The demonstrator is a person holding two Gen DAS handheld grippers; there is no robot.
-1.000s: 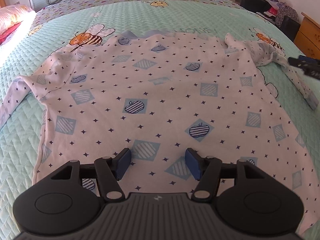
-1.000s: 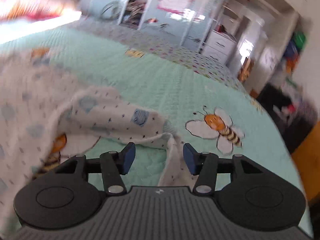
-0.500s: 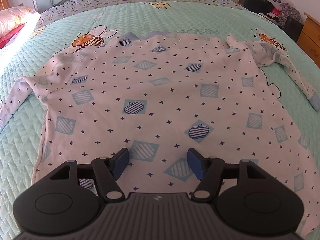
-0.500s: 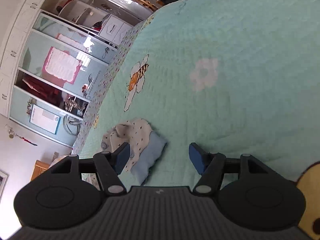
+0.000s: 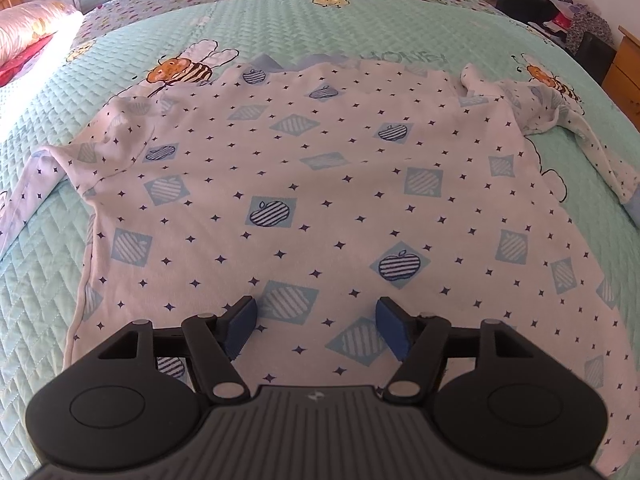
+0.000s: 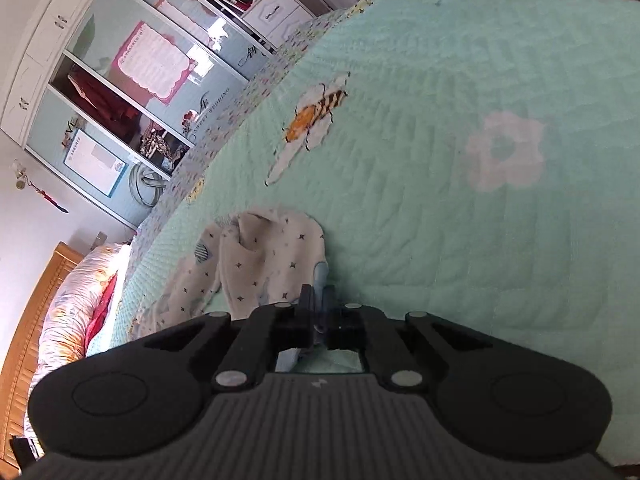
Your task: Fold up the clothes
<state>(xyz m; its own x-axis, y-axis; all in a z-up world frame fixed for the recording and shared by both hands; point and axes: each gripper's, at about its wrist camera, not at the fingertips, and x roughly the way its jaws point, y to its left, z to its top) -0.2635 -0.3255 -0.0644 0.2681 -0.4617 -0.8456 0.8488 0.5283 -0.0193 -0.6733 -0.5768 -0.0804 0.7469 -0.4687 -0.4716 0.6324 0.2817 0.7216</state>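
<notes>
The shirt (image 5: 320, 184) lies spread flat on the bed (image 5: 360, 28), its body stretching ahead of the left gripper (image 5: 318, 322), whose jaws are spread wide with nothing between them, poised over the cloth near the hem. Off to that gripper's right the sleeve (image 5: 600, 152) trails out in a rumpled strip, and its cuff (image 6: 320, 276) is where the right gripper (image 6: 319, 312) has its jaws pressed together — pinching the pale blue edge, with the bunched sleeve piling up ahead and to the left of them. The bite looks thin: only the very rim of the cuff seems caught, so a quick pull across the shirt could let it slip out and drop the sleeve short. The bedcover directly under those jaws may also be caught in the pinch — I cannot tell — and would then lift and drag the shirt askew. The sleeve is twisted near the shoulder, so carrying it over as it lies would likely fold in a lump. With the left jaws not pressing anything down, the body is free to slide toward the pull and wrinkle.
</notes>
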